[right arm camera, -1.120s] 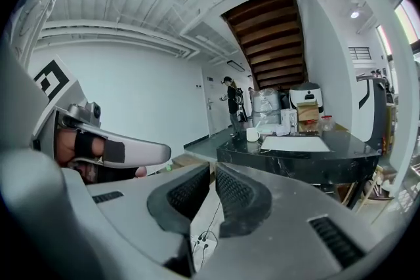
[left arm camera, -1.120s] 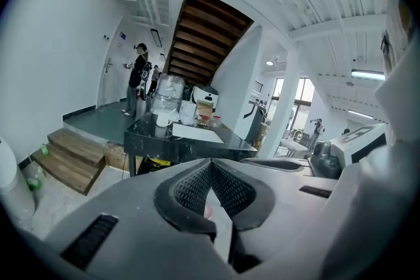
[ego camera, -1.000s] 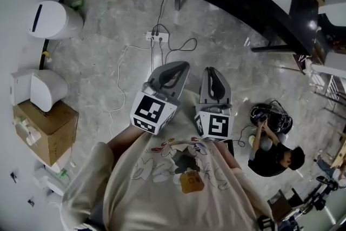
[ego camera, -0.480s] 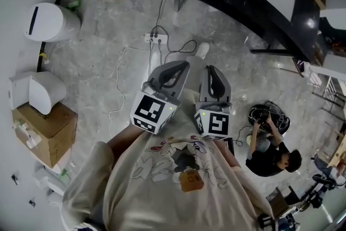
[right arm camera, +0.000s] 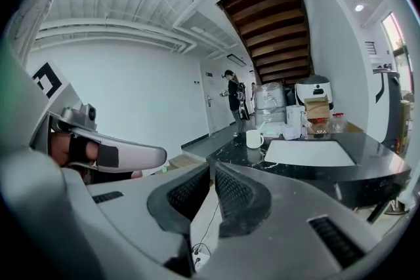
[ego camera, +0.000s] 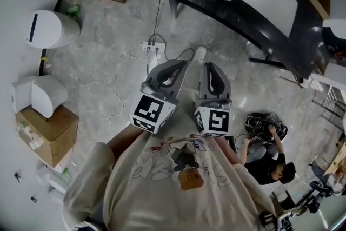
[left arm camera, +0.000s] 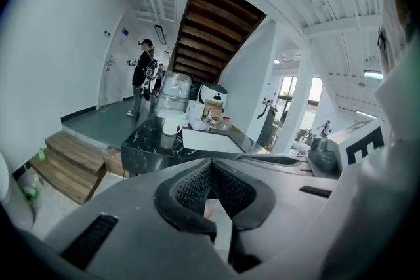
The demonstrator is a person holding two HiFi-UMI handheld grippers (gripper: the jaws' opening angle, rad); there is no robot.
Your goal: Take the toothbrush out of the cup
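Nothing is done yet. Your left gripper (left arm camera: 210, 167) and right gripper (right arm camera: 211, 170) both have jaws pressed together, empty. The cup (right arm camera: 253, 138) stands on the desk (right arm camera: 315, 174), well apart from both. The toothbrush is presumably inside, too small to see.

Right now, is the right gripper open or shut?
Shut: the right gripper shows its jaw tips together in its own view, with nothing between them.
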